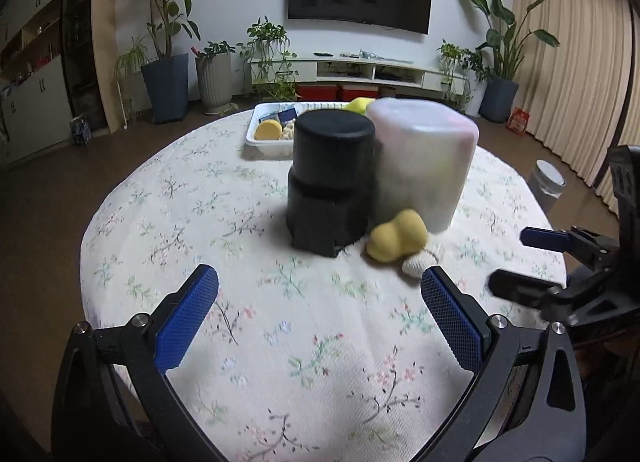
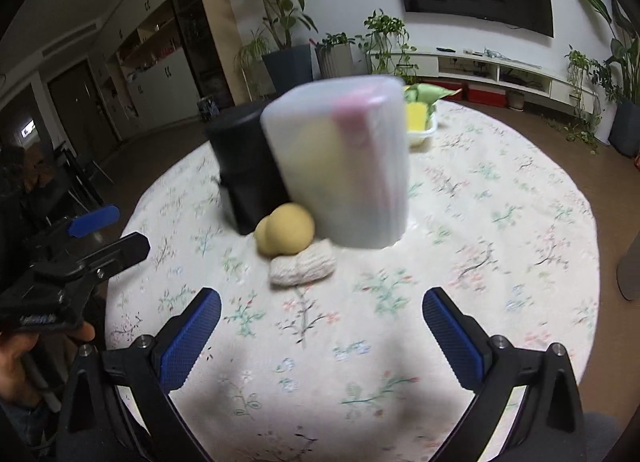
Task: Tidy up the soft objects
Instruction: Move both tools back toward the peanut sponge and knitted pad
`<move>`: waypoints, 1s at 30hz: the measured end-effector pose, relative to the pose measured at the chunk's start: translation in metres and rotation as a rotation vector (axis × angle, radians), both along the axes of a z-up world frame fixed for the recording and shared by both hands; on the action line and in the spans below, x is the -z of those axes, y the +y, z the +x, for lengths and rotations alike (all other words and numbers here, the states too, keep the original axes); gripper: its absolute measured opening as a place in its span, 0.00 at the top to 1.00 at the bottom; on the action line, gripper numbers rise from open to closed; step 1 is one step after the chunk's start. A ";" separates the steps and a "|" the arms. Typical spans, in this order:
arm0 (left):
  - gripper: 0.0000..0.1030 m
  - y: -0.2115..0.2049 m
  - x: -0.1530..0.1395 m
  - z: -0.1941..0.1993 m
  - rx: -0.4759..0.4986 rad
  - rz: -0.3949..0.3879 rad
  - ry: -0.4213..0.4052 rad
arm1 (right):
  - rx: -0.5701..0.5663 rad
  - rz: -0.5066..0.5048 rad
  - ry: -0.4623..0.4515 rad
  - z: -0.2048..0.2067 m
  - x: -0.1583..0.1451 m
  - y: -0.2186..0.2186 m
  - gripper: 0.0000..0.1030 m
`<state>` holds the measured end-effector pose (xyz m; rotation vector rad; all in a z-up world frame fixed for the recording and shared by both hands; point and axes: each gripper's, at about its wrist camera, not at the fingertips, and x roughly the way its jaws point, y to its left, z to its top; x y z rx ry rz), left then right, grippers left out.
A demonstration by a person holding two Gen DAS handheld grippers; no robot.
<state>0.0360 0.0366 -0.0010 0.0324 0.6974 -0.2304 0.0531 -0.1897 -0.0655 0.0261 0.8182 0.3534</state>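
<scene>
Both tongs, left [image 1: 320,314] and right [image 2: 322,332], gape wide and empty over the bench [image 2: 500,222]. Yellow sponge [image 2: 286,234] and knit piece [image 2: 303,268] lie touching, against the white bin [image 2: 340,166]. Likely next: straddle one only, low, pinch gently; avoid nudging the bin.

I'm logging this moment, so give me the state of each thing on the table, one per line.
left hand-held gripper: open, empty
right hand-held gripper: open, empty
black canister: upright
translucent container: upright, things inside
yellow sponge: lying loose
knitted piece: lying loose
white tray: holding items
</scene>
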 end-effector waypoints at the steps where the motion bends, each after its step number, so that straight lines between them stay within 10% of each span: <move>1: 0.00 0.000 0.002 -0.001 -0.012 -0.001 0.002 | 0.005 -0.002 0.001 0.000 0.003 0.004 0.00; 30: 0.00 -0.027 0.015 0.042 0.013 -0.029 0.115 | 0.018 -0.096 0.114 0.050 0.038 0.032 0.17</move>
